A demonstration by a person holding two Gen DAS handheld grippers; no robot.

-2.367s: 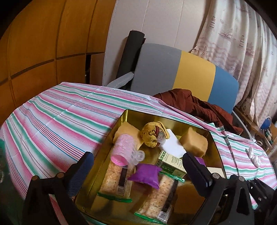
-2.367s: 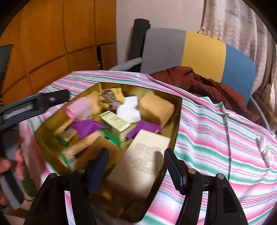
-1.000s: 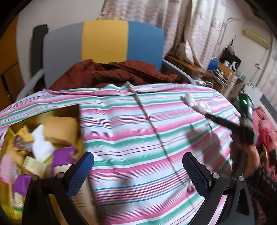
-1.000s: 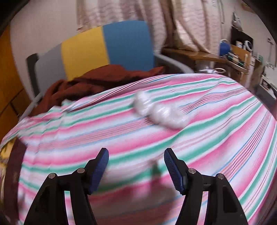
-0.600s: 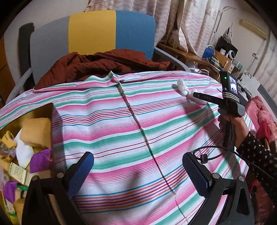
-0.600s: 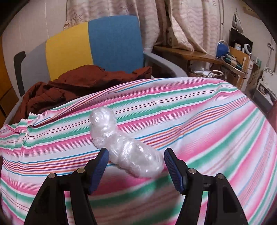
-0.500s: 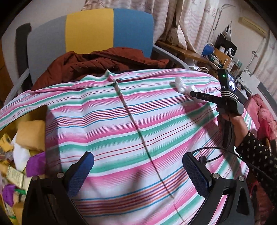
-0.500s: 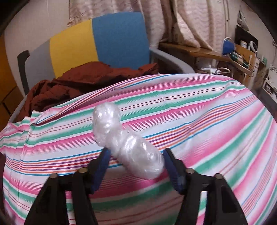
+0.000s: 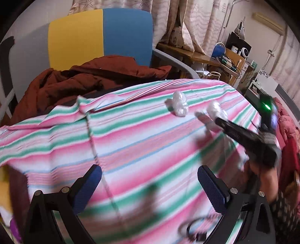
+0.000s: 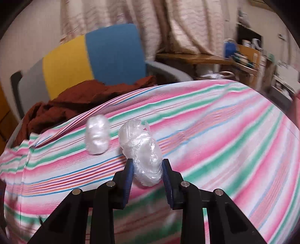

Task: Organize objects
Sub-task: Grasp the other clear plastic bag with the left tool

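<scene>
Right tongs (image 10: 147, 169) are clamped on a clear plastic-wrapped bundle (image 10: 142, 150), pads pressing both its sides, the bundle's far end sticking out past the tips. Just beyond and to the left of them lies a second wrapped bundle (image 10: 97, 137), alone on the cloth and apart from the first. Left tongs (image 9: 150, 185) hang wide apart with nothing between the pads, aimed across the cloth at both bundles, well short of them. Looks like the pick-up step: one bundle secured, the other waiting. Next, I'd judge, comes a clean lift and a carry to wherever it belongs; thin wrap could slip or tear. Under it all, the bench wears a pink, green and white striped cloth (image 10: 215, 131). Beyond sits a yellow-and-blue chair (image 10: 93, 60) with a rust-brown garment (image 10: 78, 101), then curtains (image 10: 131, 16) and a cluttered desk.
</scene>
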